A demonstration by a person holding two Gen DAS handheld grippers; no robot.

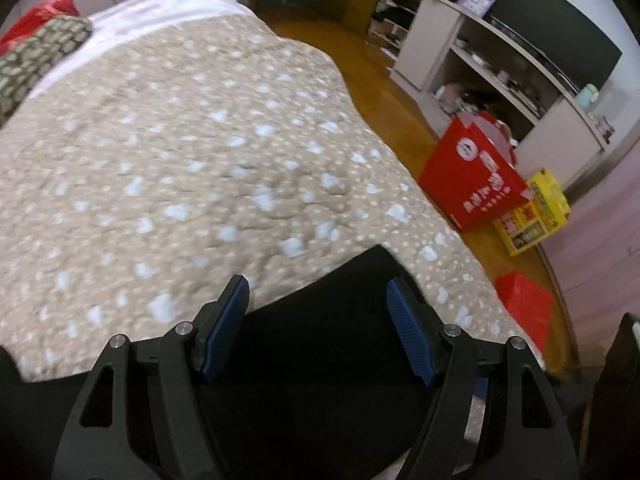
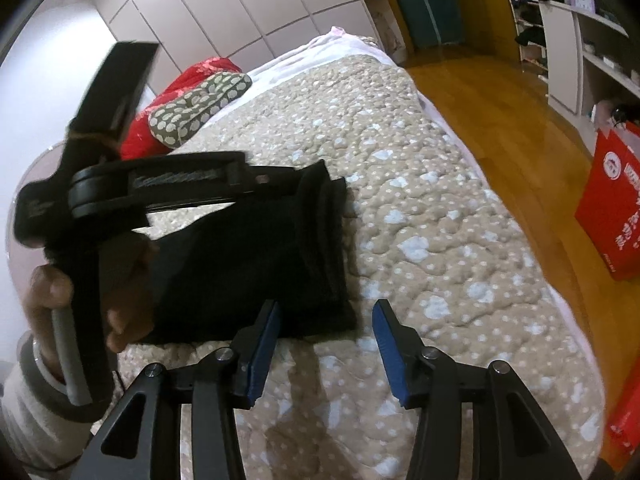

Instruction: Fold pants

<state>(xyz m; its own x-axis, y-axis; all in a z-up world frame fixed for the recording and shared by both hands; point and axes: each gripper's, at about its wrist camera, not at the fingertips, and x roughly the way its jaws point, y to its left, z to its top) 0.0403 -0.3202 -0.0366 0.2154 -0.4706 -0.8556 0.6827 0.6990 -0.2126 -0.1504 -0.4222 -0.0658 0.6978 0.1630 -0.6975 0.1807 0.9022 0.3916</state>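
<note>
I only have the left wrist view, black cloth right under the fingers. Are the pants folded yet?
Observer: Yes, from the right wrist view the black pants lie as a compact folded bundle on the spotted quilt.
Operator: Is the right hand-held gripper holding them?
Observer: No, the right hand-held gripper is open, near the bundle's front corner.
Operator: And my left one?
Observer: The left hand-held gripper hangs above the bundle, open.

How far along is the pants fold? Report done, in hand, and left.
Done: the black pants lie in a compact layered stack on the spotted quilt. In hand: nothing; the left gripper and right gripper are both open. Left: perhaps only a final tidy.
</note>
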